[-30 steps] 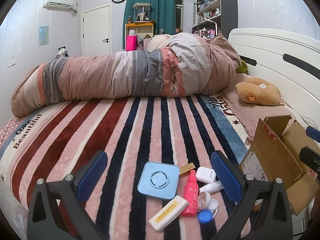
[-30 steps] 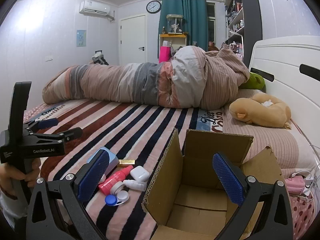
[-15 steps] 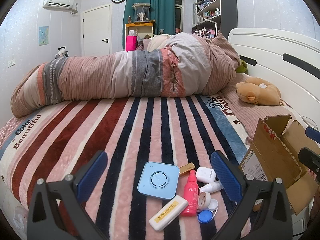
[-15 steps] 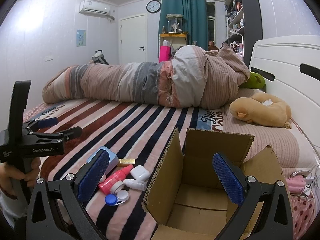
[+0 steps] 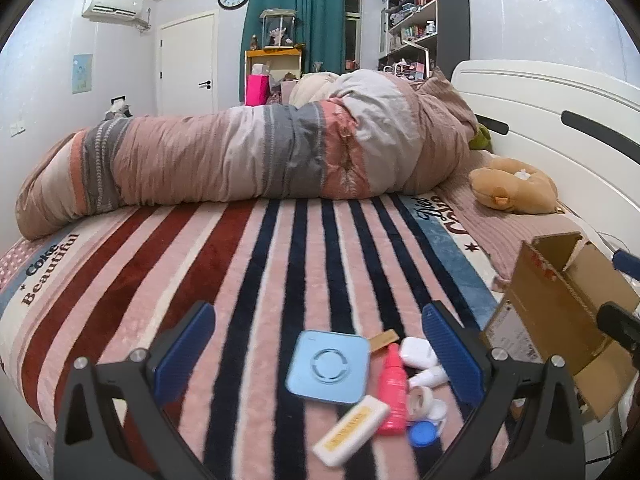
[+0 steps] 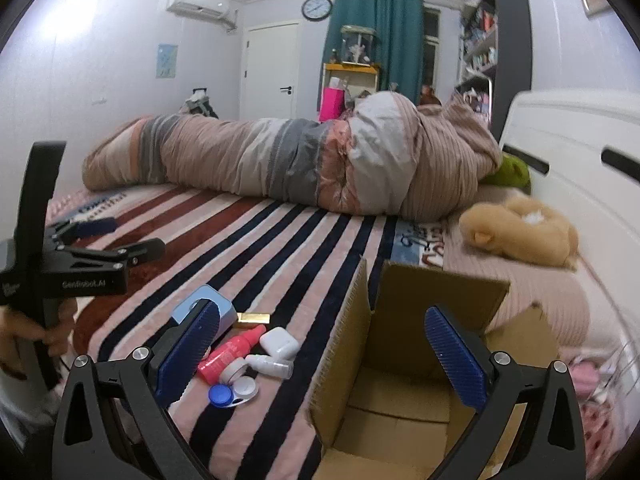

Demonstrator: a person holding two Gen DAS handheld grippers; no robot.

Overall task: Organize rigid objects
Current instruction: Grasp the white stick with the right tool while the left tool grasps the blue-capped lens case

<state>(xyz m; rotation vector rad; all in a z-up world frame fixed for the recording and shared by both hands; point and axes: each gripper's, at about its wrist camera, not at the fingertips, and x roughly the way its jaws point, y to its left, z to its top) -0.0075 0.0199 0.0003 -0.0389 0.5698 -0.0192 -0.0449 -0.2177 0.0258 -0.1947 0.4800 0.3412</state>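
The blue square device [image 5: 327, 366] and bottles sit clustered beside your cardboard box [image 6: 404, 364] for quick drops, both your left tool [image 5: 316, 354] and right tool [image 6: 320, 350] wide open, empty.

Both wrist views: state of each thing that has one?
left gripper: open, empty
right gripper: open, empty
cardboard box: flaps open, nothing seen inside
contact lens case: open, lying flat
earbud case: closed
pink bottle: capped, lying down
door: shut
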